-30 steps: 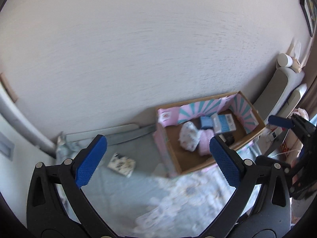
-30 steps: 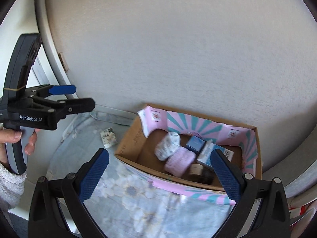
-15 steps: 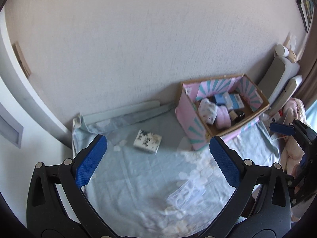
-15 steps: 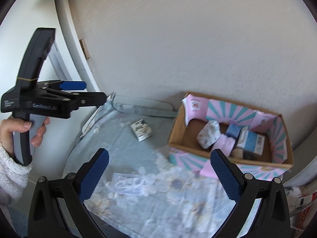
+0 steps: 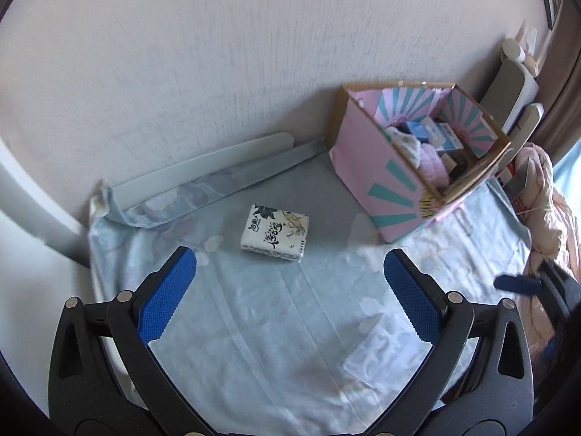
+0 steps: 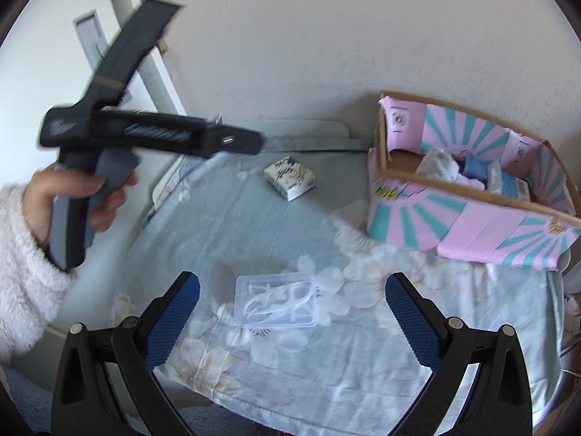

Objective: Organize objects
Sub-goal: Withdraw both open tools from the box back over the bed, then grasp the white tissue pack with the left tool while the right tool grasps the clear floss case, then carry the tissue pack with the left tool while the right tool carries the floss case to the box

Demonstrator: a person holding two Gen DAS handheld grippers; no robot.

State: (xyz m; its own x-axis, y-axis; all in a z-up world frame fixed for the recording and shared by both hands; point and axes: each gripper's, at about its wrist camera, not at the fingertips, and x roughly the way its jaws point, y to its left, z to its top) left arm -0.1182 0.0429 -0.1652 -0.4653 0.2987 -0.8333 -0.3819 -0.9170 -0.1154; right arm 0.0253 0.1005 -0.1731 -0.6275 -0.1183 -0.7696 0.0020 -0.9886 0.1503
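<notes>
**Two loose items on the bed, box at right part-filled**

Item 1, left tongs (image 5: 289,292): mine, spread wide, empty, hovering over the bed (image 5: 254,327). Risk: they sit short of the packet, so closing from here would catch only the sheet and bunch it.

Item 2, packet (image 5: 275,232): white, printed with black script, lying flat mid-bed, apart from the wall and well left of the box. Risk: it looks soft; a pinch at one corner may let it sag or slip out.

Item 3, clear case (image 6: 276,299): flat, transparent, something white inside that I cannot identify; lies near the front edge, just ahead of the right tongs (image 6: 292,310), also wide open and empty. Risk: low, slick lid; the pads may skate off it or push it towards the edge.

Item 4, box (image 6: 472,196): pink-and-teal, open-topped, against the wall at right. Contents: white patterned bundle, pink soft roll, blue cartons, a dark jar. Risk: crowded; a dropped item may perch on top.
</notes>
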